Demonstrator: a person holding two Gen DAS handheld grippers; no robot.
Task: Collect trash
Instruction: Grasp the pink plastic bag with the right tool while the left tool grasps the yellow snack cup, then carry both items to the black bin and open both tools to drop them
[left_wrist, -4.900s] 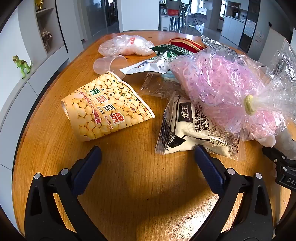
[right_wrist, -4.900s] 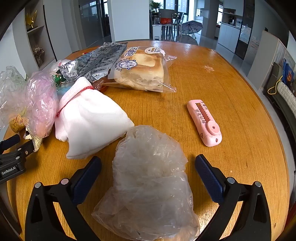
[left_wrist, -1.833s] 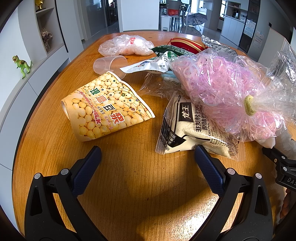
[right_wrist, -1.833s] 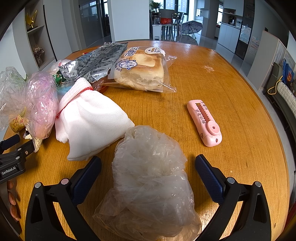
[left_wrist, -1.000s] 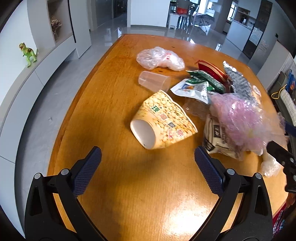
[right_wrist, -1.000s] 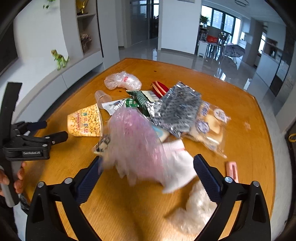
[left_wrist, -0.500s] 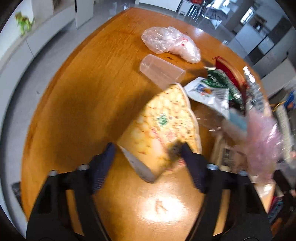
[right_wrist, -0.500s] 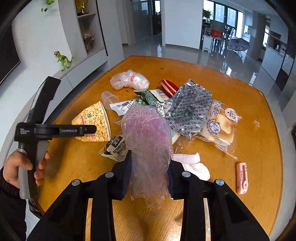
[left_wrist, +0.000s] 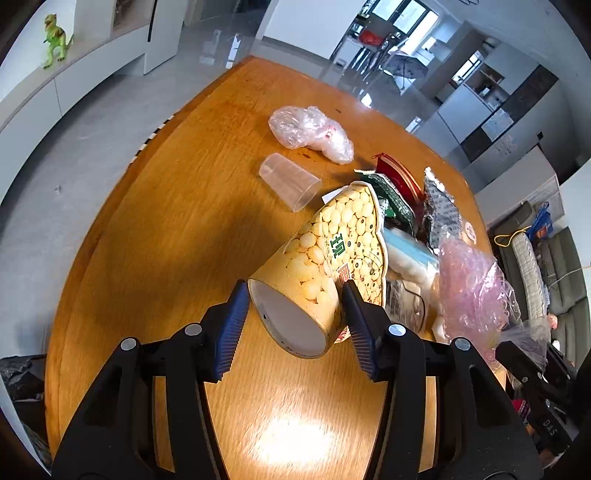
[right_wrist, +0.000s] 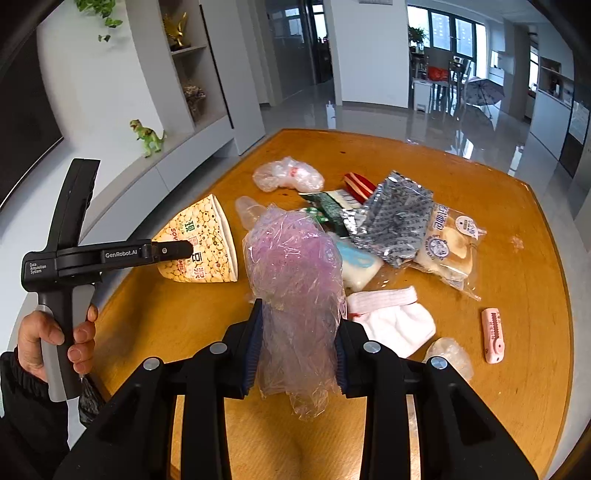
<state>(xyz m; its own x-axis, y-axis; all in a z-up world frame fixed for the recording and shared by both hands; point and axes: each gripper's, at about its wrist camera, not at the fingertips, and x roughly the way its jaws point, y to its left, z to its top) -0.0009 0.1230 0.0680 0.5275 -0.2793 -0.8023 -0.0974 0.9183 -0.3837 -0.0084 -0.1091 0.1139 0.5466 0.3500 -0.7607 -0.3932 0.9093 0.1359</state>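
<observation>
Left gripper (left_wrist: 293, 317) closing around yellow paper cup (left_wrist: 325, 266), hiding wrappers behind; right gripper (right_wrist: 297, 347) clenched on pink plastic bag (right_wrist: 295, 280), masking near table (right_wrist: 517, 258)

Paper cup (left_wrist: 325, 258): yellow, printed with pale soybeans, green and red lettering, white base. Plastic bag (right_wrist: 295, 280): clear film over pink-violet contents. Table (left_wrist: 177, 236): orange-brown wood grain. Gripper pads (left_wrist: 231, 332): ribbed blue (frames black). Foil wrapper (right_wrist: 391, 221): silver, dark print. Toy dinosaur (right_wrist: 147, 136): green. Clip (right_wrist: 493, 334): pink.
</observation>
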